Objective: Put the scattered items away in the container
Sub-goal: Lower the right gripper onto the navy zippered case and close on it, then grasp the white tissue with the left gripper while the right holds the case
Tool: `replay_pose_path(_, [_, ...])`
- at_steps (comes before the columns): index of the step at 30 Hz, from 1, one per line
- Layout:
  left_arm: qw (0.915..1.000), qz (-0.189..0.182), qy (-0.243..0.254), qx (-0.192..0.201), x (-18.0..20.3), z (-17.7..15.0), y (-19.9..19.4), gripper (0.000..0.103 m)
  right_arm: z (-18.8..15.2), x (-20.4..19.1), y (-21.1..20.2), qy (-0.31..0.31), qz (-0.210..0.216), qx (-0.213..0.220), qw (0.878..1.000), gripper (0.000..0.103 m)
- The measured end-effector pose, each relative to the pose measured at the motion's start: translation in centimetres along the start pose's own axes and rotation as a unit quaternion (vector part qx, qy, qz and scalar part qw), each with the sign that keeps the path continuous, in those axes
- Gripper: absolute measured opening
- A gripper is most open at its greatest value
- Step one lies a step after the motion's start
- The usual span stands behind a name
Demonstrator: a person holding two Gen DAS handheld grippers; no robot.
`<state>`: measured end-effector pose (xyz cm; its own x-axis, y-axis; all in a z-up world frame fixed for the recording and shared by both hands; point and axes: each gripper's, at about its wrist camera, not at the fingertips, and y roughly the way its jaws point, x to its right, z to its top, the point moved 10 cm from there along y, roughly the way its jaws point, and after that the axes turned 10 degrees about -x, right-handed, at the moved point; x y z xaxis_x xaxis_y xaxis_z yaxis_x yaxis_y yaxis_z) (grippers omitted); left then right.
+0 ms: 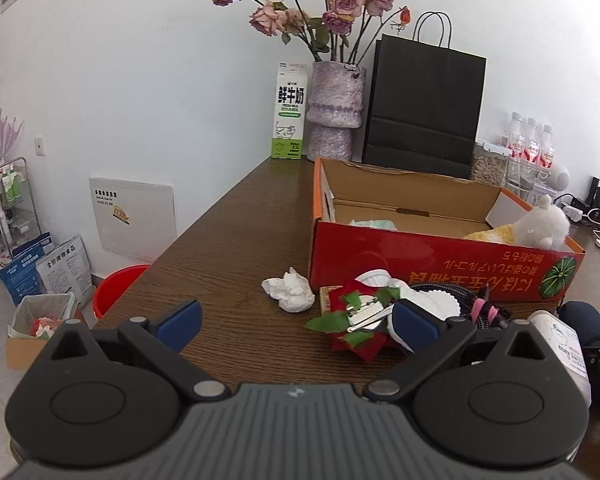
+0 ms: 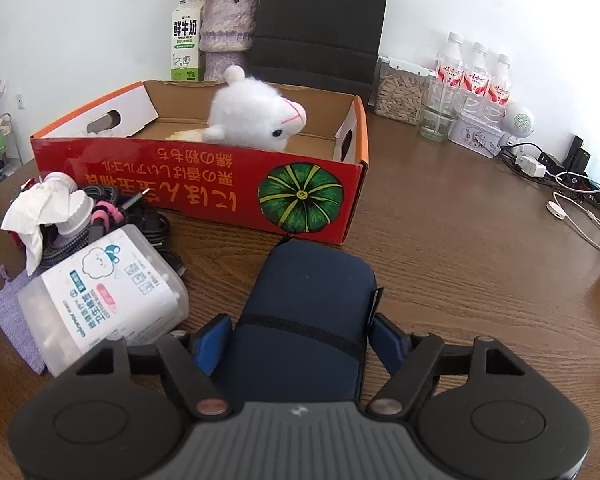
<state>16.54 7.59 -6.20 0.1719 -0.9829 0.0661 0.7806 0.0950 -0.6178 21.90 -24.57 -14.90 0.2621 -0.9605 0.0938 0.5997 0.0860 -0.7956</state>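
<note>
My right gripper [image 2: 300,340] straddles the navy fabric pouch [image 2: 308,312] lying on the table [image 2: 460,260] just in front of the red pumpkin box [image 2: 196,184]. Its blue pads flank the pouch's sides, but I cannot tell whether they press yet. I came in across its narrow width for a firm hold. My left gripper [image 1: 296,320] hangs spread and empty near the crumpled tissue [image 1: 290,290], clear of the right one's path to the box.
</note>
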Motion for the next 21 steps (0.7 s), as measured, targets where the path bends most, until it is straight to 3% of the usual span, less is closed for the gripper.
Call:
replay_pose_path(9, [0.9983,-0.032,0.049,-0.001,4.5,0.2,0.6,0.103,0.1,0.3,-0.8,0.016,0.001,0.024,1.000,0.065])
replay_pose_path(13, [0.9973,-0.039,0.062,-0.006,5.9,0.2,1.2,0.098,0.3,0.1,-1.4,0.016,0.002,0.037,0.999,0.064])
replay_pose_path(21, [0.9951,-0.045,0.085,-0.023,7.8,-0.3,2.2,0.065,0.3,-0.1,-2.2,0.016,0.002,0.053,0.998,0.064])
